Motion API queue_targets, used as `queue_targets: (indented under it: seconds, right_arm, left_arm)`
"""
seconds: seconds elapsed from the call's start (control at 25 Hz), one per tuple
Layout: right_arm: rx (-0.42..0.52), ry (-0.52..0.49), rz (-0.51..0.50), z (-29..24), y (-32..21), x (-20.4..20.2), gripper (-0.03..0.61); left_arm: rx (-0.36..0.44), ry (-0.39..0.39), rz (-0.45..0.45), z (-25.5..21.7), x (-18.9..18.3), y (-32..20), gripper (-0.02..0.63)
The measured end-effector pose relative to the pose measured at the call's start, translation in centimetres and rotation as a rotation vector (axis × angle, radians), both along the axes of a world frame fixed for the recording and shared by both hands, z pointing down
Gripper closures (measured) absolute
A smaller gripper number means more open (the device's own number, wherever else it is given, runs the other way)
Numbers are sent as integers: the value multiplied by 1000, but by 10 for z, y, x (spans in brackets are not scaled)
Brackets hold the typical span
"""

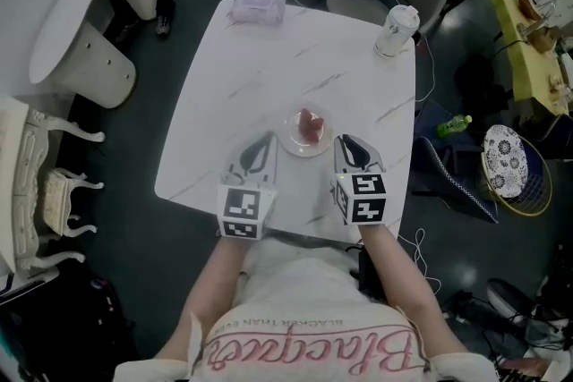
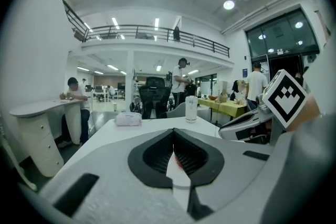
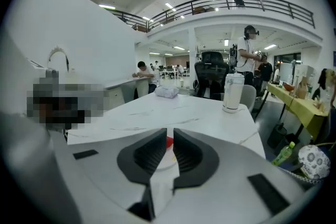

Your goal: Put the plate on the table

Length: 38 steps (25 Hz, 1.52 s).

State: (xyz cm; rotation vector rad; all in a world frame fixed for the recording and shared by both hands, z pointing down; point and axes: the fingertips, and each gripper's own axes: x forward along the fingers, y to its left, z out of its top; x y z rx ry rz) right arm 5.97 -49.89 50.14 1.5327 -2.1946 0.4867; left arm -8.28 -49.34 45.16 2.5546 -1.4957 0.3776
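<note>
**Plate down on the table, grippers flanking it**

Plate rests flat on the white table, between my two sets of fingers and just ahead of their tips. A pink piece of food sits on it. My left gripper has its fingers closed tip to tip with nothing caught; the plate shows only through the gap behind the tips. My right gripper keeps a narrow slit between its fingers, empty, with the plate and a bit of red beyond. I judge the plate is set down, and the grippers sit low at its sides with no hold on it. As for writing, the shirt below the fingers carries a small line that seems to read "BLACKER THAN EV…". The pink script by it I cannot read. The marker cubes show only black squares
</note>
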Motion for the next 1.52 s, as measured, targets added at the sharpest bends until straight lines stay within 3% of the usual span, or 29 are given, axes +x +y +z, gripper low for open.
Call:
queue_targets:
  seconds: [0.6,0.8,1.52]
  right_arm:
    - [232,-194,-40,-118,62,-3,548]
    - [324,-258,-96,-149,79,-11,548]
    - [405,-240,-89,-159,89,-11,558]
  left_arm:
    - [169,28,27,-72,23,52,609]
    - [229,50,38,-96,28,62,609]
    - [284,79,40,-108,31,71,609]
